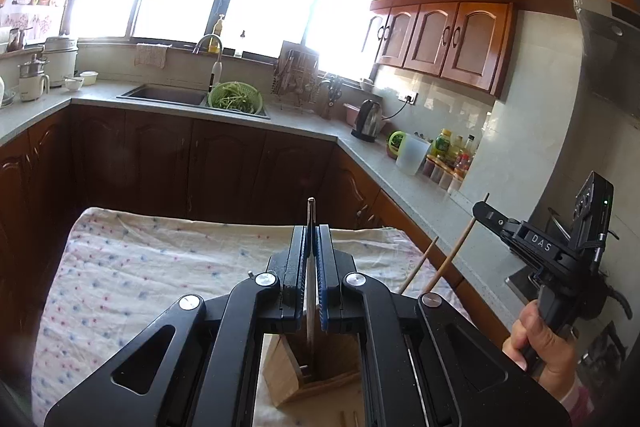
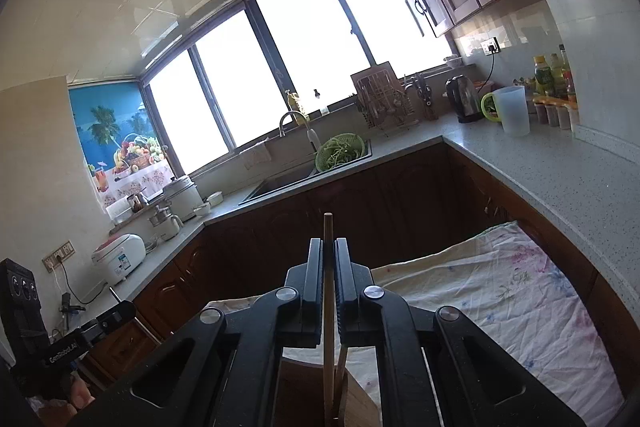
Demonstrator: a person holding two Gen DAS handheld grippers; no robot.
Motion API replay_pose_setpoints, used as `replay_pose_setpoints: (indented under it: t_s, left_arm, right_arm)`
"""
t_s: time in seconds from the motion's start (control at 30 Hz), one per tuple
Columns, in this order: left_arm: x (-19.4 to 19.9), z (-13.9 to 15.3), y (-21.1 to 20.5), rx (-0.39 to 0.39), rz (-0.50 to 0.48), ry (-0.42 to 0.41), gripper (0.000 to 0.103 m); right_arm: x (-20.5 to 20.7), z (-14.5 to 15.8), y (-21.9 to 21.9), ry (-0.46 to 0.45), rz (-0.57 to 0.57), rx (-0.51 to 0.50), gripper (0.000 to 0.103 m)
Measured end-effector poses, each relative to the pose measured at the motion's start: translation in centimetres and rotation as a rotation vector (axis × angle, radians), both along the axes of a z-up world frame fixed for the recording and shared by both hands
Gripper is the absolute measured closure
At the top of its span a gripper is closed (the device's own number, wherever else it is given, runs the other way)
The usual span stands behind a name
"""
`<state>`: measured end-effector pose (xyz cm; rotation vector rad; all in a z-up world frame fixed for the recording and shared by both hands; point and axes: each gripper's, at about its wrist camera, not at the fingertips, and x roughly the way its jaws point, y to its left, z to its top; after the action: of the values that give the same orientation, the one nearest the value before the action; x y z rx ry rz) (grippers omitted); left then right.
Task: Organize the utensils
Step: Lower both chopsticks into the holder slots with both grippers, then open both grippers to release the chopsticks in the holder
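My left gripper (image 1: pixel 311 233) is shut on a thin metal utensil (image 1: pixel 311 215) that stands upright, its lower end inside a wooden utensil holder (image 1: pixel 288 375) on the cloth-covered table (image 1: pixel 140 267). My right gripper (image 2: pixel 329 247) is shut on a wooden chopstick (image 2: pixel 328 227), also upright over the holder (image 2: pixel 360 407); a second chopstick (image 2: pixel 341 367) leans beside it. In the left wrist view the right gripper (image 1: pixel 482 211) holds one chopstick (image 1: pixel 460 247) at the right, the other chopstick (image 1: pixel 420 263) leaning loose next to it.
A grey L-shaped counter (image 1: pixel 400 179) runs behind and to the right of the table, with a sink (image 1: pixel 168 95), a green colander (image 1: pixel 236 97), a kettle (image 1: pixel 368 115), a plastic jug (image 1: pixel 412 157) and bottles (image 1: pixel 452 151). A rice cooker (image 2: pixel 118 257) stands at the left.
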<state>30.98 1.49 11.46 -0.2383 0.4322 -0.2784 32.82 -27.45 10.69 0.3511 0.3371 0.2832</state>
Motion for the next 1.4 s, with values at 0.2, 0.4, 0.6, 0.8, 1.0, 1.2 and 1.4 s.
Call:
replay_pose_setpoints:
  t_s: [0.2,0.4,0.6,0.8,1.0,1.2,1.4]
  left_arm:
    - [0.3,-3.1,-0.6,0.016,-0.004,0.042,0.099]
    - [0.7,-5.1,-0.2,0.001,-0.003,0.077,0.099]
    - [0.7,-5.4,0.0,-0.005,0.000,0.085,0.098]
    - [0.9,-5.5,-0.1,0.000,0.008,0.098,0.097]
    - [0.9,-5.4,-0.2,0.015,0.021,0.106,0.097]
    - [0.0,-5.2,-0.2,0.018,0.041,0.105,0.065]
    - [-1.3,-5.1,0.3,0.018,0.076,0.111,0.035]
  right_arm:
    - [0.6,-3.8,0.5,0.058,0.001,0.028,0.098]
    - [0.5,-5.5,0.9,0.086,0.005,0.026,0.098]
    - [0.6,-5.1,1.2,0.098,0.007,0.006,0.098]
    - [0.8,-5.2,1.0,0.104,0.009,0.001,0.098]
    - [0.8,-5.1,0.9,0.107,0.011,0.004,0.092]
    - [0.0,-4.8,0.3,0.104,0.000,0.023,0.042]
    - [-1.5,-4.7,-0.3,0.098,0.021,0.049,0.021]
